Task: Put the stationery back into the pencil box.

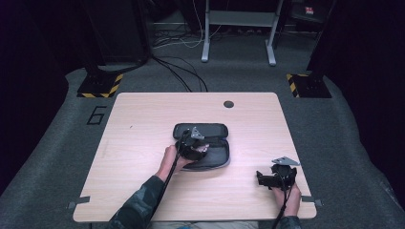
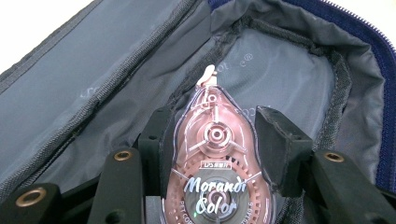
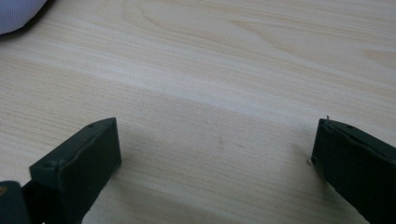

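Open zip case (image 1: 203,145) lying near the middle of the wooden desk (image 1: 143,143), dark outside, lid folded back toward the far edge. Grey fabric lining inside (image 2: 93,84), with a stitched pocket seam and a blue zipper edge (image 2: 385,93) along one side. Faint printed lettering on the lining, too blurred to read.

Left hand-held gripper (image 1: 193,145) reaching into the case from the near side, closed on a correction tape dispenser (image 2: 217,158) — gripped at its sides by both black jaws, held above the lining, tip pointing deeper into the case. Whether the dispenser touches the lining, impossible to tell.

Up close in the left gripper view: teardrop-shaped dispenser, translucent brownish-pink shell, gears and a spoked hub visible through it, pale tip (image 2: 208,74) at the narrow end, white script reading "Morandi Color" across the wide end. From the high view, none of that detail — just the dark case, the grey plate on the gripper and the person's left hand (image 1: 169,160) behind it.

Right hand-held gripper (image 1: 276,177) well apart from the case, near the desk's right front corner, held by the right hand (image 1: 286,198). In the right gripper view, jaws spread wide with nothing between them, bare wood grain below, and a pale rounded object (image 3: 18,14) at the upper left corner, unidentifiable.
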{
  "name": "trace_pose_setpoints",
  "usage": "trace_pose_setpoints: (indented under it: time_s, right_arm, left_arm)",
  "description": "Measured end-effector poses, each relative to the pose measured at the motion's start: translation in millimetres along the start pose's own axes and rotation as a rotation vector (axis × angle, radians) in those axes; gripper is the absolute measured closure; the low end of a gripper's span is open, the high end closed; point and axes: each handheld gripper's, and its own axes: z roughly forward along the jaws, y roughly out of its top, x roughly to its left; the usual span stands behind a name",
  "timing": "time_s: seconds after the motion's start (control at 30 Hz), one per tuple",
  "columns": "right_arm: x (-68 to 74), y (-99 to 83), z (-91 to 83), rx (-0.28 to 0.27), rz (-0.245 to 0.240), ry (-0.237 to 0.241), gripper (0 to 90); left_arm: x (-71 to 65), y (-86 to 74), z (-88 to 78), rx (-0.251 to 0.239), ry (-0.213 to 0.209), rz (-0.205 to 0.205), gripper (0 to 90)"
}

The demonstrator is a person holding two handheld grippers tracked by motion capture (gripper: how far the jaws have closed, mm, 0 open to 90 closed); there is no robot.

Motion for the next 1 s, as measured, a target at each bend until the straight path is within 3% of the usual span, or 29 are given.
trace_pose_setpoints:
  time_s: [0.17,0.4,0.6,0.83,1.0]
  right_arm:
    - [0.0,0.0,0.0,0.000,0.000,0.000,0.8]
    - [0.0,0.0,0.0,0.000,0.000,0.000,0.8]
    - [0.0,0.0,0.0,0.000,0.000,0.000,0.8]
    - [0.0,0.0,0.0,0.001,0.000,0.000,0.8]
    - [0.0,0.0,0.0,0.000,0.000,0.000,0.8]
  left_arm:
    - [-0.7,0.0,-0.1,-0.005,-0.013,-0.022,47.3]
    - [2.4,-0.9,-7.2,-0.016,-0.009,-0.050,32.9]
    - [1.7,-3.3,-28.1,-0.062,-0.004,-0.056,18.4]
    - [2.9,-11.6,-55.9,-0.086,0.012,-0.033,13.6]
    - [2.7,-26.2,-70.6,-0.089,0.036,-0.051,9.1]
